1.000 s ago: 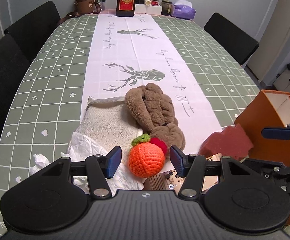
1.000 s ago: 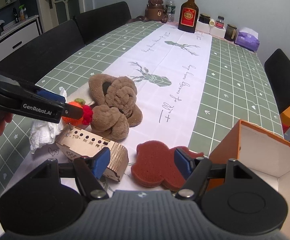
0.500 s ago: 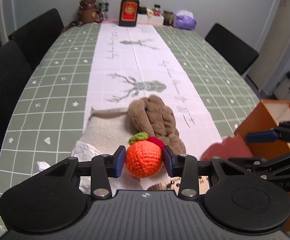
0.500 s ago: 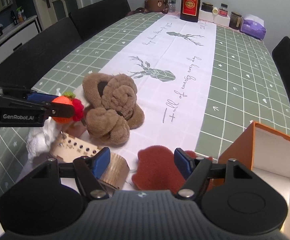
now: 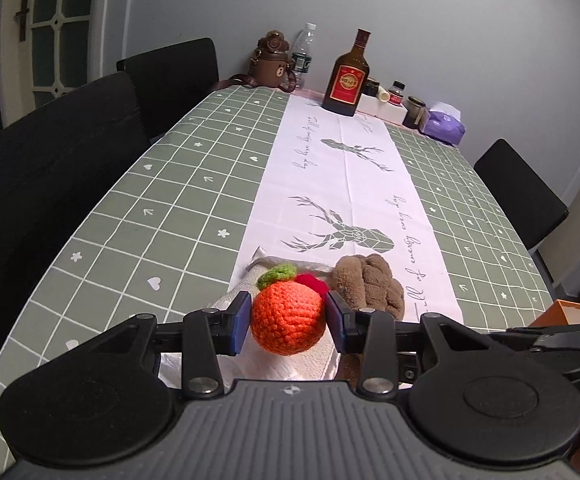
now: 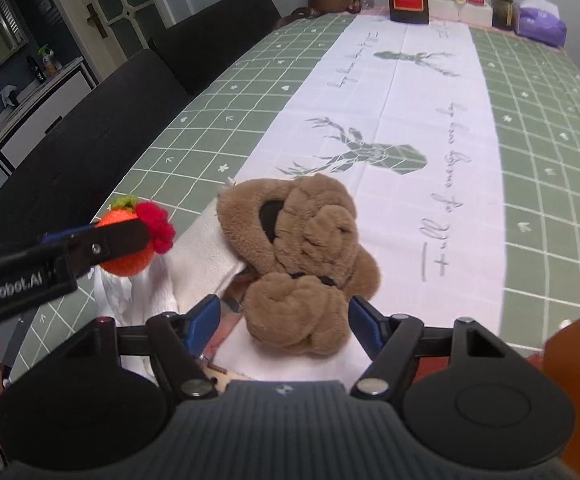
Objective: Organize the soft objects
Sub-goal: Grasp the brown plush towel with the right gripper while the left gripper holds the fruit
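Lifted off the table, left claw pinches round crocheted orange; right claw gapes.

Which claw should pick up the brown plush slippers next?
Right. The right claw is open with the brown plush slippers just ahead between its fingers, while the left claw is already shut on the crocheted orange.

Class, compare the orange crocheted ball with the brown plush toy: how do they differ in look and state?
The crocheted ball is orange and smooth; the plush toy is brown, lumpy and bigger. The ball is clamped in the left gripper; the plush lies on the table, with the right gripper open around it. Both are soft.
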